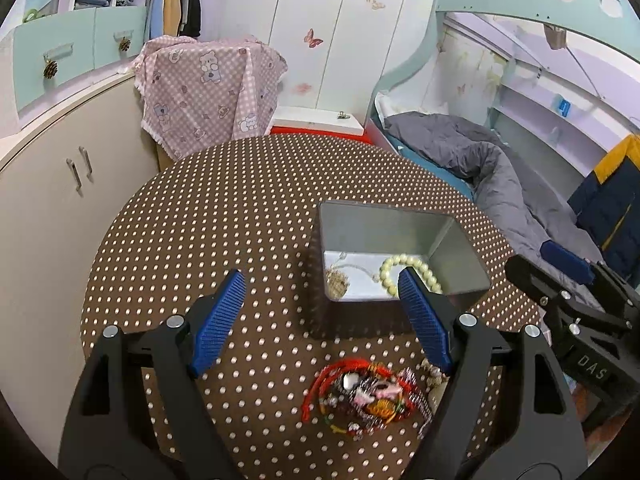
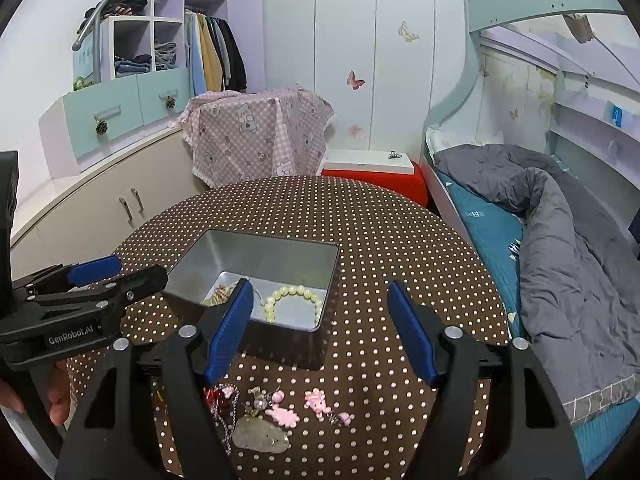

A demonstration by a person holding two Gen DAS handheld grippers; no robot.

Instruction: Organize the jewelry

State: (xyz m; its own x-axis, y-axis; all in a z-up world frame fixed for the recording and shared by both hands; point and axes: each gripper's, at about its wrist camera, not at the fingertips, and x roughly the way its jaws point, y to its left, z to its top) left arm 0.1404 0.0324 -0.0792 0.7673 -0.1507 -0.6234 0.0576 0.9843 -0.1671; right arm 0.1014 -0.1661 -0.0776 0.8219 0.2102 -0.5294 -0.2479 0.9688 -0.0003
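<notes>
Nearest the left wrist camera lay a tangle of red cords and beaded jewelry (image 1: 360,398), blurred, at the lower centre of the frame on the brown polka-dot surface (image 1: 224,216), below and between the blue pads of the left tongs (image 1: 322,286), which stood wide with nothing gripped. Above the tangle, right of centre, sat an open metal tin (image 1: 400,220) holding a pale bead bracelet (image 1: 394,270) and a small gold-coloured piece (image 1: 338,280) to its left. In the right wrist view, the right tongs (image 2: 320,294) also stood wide and empty. Pink charms (image 2: 316,400), a chain (image 2: 224,420) and a pale flat stone (image 2: 260,434) lay at the lower centre of that frame, just below the tin (image 2: 256,248). At the left edge there, a hand (image 2: 56,396) gripped the other tool.
</notes>
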